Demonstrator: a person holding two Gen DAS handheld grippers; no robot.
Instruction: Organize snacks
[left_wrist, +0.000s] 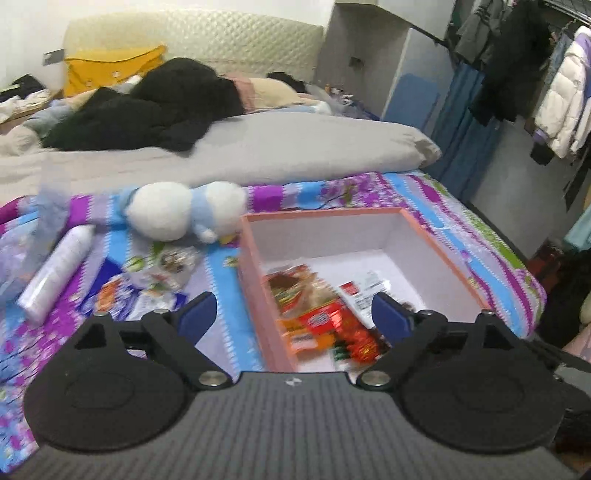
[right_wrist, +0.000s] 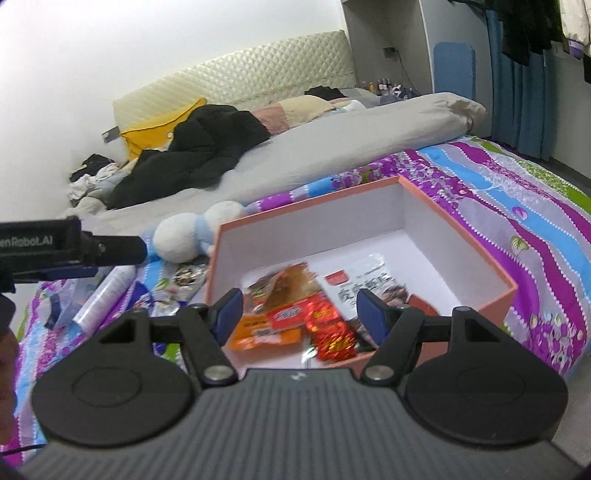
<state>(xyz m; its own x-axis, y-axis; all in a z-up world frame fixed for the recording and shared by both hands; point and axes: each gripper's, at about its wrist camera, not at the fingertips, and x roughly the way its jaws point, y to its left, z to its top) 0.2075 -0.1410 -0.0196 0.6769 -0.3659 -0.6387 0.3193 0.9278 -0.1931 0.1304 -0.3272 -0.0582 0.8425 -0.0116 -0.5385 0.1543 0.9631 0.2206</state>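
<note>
A pink box (left_wrist: 255, 258) with a white inside lies on the patterned bedsheet, also in the right wrist view as the pink box (right_wrist: 491, 266). Several snack packets (left_wrist: 314, 314) in red and orange lie in its near corner; the same snack packets (right_wrist: 295, 317) show with a white packet (right_wrist: 369, 284) beside them. My left gripper (left_wrist: 295, 317) hangs open above the box's near left wall, nothing between its pads. My right gripper (right_wrist: 301, 314) is open over the box's near edge, also holding nothing. More loose packets (left_wrist: 155, 288) lie on the sheet left of the box.
A white and blue plush toy (left_wrist: 184, 210) lies behind the box's left corner. A white bottle (left_wrist: 55, 273) rests on the sheet at left. A grey duvet (left_wrist: 258, 147) and dark clothes fill the bed behind. The left gripper's body (right_wrist: 70, 247) shows at the right view's left edge.
</note>
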